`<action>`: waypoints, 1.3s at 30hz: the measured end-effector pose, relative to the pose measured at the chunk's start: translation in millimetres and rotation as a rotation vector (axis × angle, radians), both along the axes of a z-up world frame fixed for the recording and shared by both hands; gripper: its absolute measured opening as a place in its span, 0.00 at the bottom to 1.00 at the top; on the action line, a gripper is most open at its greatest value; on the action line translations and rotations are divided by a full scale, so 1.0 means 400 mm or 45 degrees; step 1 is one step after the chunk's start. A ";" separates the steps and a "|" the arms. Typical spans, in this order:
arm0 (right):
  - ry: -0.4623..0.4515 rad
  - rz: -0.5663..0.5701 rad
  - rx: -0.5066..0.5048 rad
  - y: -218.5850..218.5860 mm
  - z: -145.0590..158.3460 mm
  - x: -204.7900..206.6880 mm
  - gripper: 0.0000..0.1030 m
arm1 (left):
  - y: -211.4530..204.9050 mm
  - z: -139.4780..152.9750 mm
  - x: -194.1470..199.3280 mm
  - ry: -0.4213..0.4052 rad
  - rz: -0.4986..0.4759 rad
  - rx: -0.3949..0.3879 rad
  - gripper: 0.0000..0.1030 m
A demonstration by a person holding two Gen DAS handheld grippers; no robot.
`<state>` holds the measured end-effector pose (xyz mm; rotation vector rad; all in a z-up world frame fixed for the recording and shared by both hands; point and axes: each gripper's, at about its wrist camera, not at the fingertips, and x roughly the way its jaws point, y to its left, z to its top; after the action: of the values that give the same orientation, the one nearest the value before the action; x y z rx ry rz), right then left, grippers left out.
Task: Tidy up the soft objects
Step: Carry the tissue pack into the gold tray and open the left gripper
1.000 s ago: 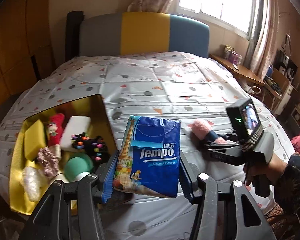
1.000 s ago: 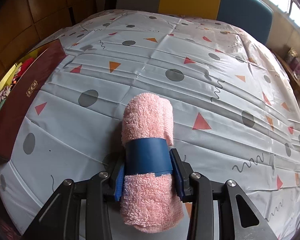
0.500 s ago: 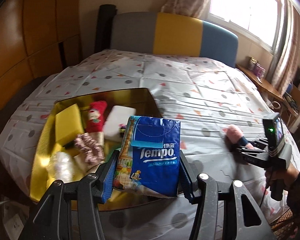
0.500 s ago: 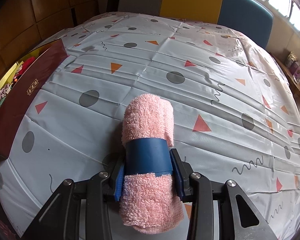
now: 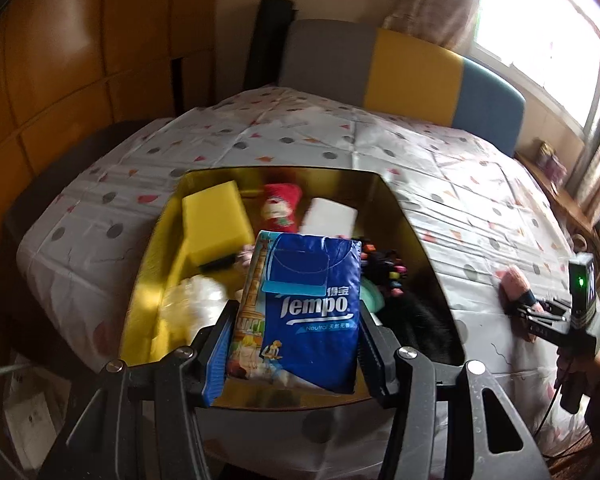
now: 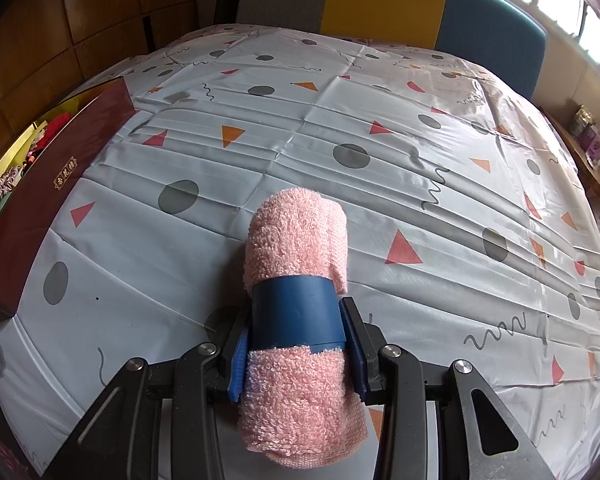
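Two grippers each hold one soft thing: the left gripper (image 5: 294, 354) is closed on a blue tissue pack (image 5: 306, 312), which hangs above the open gold-lined box (image 5: 414, 236) on the bed (image 6: 380, 184). Inside the box lie a yellow sponge (image 5: 214, 222), a red plush toy (image 5: 280, 210) and a white block (image 5: 330, 218). On the patterned bed cover, the right gripper (image 6: 298, 354) clamps a rolled pink towel (image 6: 296, 240) at its blue band (image 6: 298, 314).

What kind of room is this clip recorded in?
Most likely a bedroom in a home. The work surface is a bed under a patterned sheet, with a padded grey, yellow and blue headboard behind it, a curtained window to one side and wooden wall panels to the other.
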<state>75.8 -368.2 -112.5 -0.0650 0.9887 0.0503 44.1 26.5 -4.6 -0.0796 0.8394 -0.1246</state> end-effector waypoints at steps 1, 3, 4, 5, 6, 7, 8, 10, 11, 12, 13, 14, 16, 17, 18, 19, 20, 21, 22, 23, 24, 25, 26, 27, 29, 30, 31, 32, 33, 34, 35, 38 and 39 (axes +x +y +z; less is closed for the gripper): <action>-0.001 0.001 0.000 0.000 0.000 0.000 0.39 | 0.030 -0.001 0.001 0.015 0.031 -0.031 0.53; 0.000 0.002 -0.003 0.000 0.000 0.000 0.39 | 0.084 -0.002 0.002 0.029 0.094 -0.062 0.53; 0.001 0.003 -0.006 -0.001 0.000 0.000 0.39 | 0.116 -0.002 0.002 0.033 0.131 -0.076 0.53; 0.001 0.005 -0.008 -0.001 0.000 0.001 0.39 | 0.150 -0.003 0.000 0.039 0.167 -0.101 0.53; 0.002 0.006 -0.010 -0.001 0.000 0.001 0.39 | 0.168 -0.006 0.000 0.046 0.183 -0.119 0.53; 0.003 0.006 -0.010 -0.001 0.000 0.001 0.39 | 0.195 -0.011 -0.001 0.059 0.210 -0.154 0.53; 0.003 0.006 -0.012 0.000 0.000 0.001 0.39 | 0.215 -0.018 0.000 0.074 0.233 -0.186 0.53; 0.003 0.007 -0.016 0.000 0.000 0.001 0.39 | 0.228 -0.031 -0.001 0.090 0.248 -0.222 0.53; 0.004 0.008 -0.018 -0.001 0.000 0.001 0.39 | 0.227 -0.041 0.003 0.105 0.250 -0.245 0.53; 0.004 0.008 -0.020 -0.001 0.000 0.000 0.39 | 0.225 -0.047 0.002 0.118 0.243 -0.267 0.53; 0.005 0.007 -0.021 0.000 -0.001 0.000 0.39 | 0.214 -0.058 0.010 0.142 0.226 -0.301 0.53; 0.005 0.006 -0.024 0.000 -0.001 0.000 0.39 | 0.198 -0.064 0.018 0.152 0.209 -0.306 0.53; 0.006 0.006 -0.029 0.001 -0.001 0.001 0.39 | 0.165 -0.072 0.034 0.152 0.183 -0.283 0.53; 0.007 0.007 -0.031 0.001 -0.001 0.001 0.39 | 0.148 -0.078 0.045 0.157 0.168 -0.286 0.53; 0.007 0.007 -0.033 0.001 -0.002 0.002 0.39 | 0.134 -0.086 0.057 0.169 0.143 -0.285 0.53; 0.007 0.007 -0.036 0.001 -0.001 0.002 0.39 | 0.120 -0.099 0.069 0.192 0.133 -0.267 0.54; 0.008 0.009 -0.038 0.001 -0.002 0.002 0.39 | 0.107 -0.115 0.080 0.225 0.149 -0.239 0.54; 0.008 0.010 -0.037 0.000 -0.002 0.002 0.39 | 0.098 -0.127 0.086 0.241 0.139 -0.224 0.54; 0.008 0.009 -0.037 0.001 -0.001 0.002 0.39 | 0.086 -0.140 0.092 0.243 0.122 -0.196 0.54; 0.008 0.010 -0.039 0.002 -0.001 0.002 0.39 | 0.081 -0.145 0.093 0.239 0.128 -0.167 0.54; 0.008 0.011 -0.041 0.002 -0.002 0.001 0.39 | 0.076 -0.151 0.094 0.229 0.141 -0.117 0.54; 0.008 0.012 -0.042 0.001 -0.002 0.001 0.39 | 0.074 -0.153 0.094 0.220 0.139 -0.091 0.54; 0.009 0.012 -0.043 0.001 -0.002 0.001 0.39 | 0.075 -0.154 0.093 0.212 0.139 -0.069 0.54; 0.009 0.014 -0.044 0.001 -0.002 0.002 0.39 | 0.079 -0.155 0.093 0.212 0.152 -0.052 0.54; 0.009 0.017 -0.046 0.002 -0.002 0.004 0.39 | 0.090 -0.155 0.092 0.212 0.166 -0.052 0.55; 0.010 0.016 -0.046 0.001 -0.002 0.004 0.39 | 0.094 -0.154 0.092 0.212 0.172 -0.049 0.55; 0.010 0.016 -0.047 0.002 -0.002 0.004 0.39 | 0.097 -0.154 0.091 0.214 0.180 -0.043 0.56; 0.010 0.017 -0.047 0.002 -0.002 0.004 0.39 | 0.099 -0.154 0.090 0.212 0.187 -0.042 0.56; 0.010 0.017 -0.048 0.001 -0.002 0.004 0.39 | 0.101 -0.153 0.089 0.210 0.190 -0.040 0.56; 0.010 0.017 -0.048 0.001 -0.003 0.004 0.39 | 0.102 -0.152 0.086 0.204 0.190 -0.030 0.56; 0.010 0.016 -0.049 0.001 -0.003 0.004 0.39 | 0.101 -0.151 0.082 0.198 0.192 -0.019 0.56; 0.010 0.016 -0.047 0.001 -0.003 0.004 0.39 | 0.097 -0.137 0.067 0.164 0.194 0.015 0.56; 0.010 0.016 -0.048 0.000 -0.003 0.004 0.39 | 0.095 -0.129 0.062 0.150 0.193 0.028 0.56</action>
<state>77.6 -368.1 -113.7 -0.1053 0.9973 0.0434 68.9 64.5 -56.3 -0.1307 0.9487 0.0324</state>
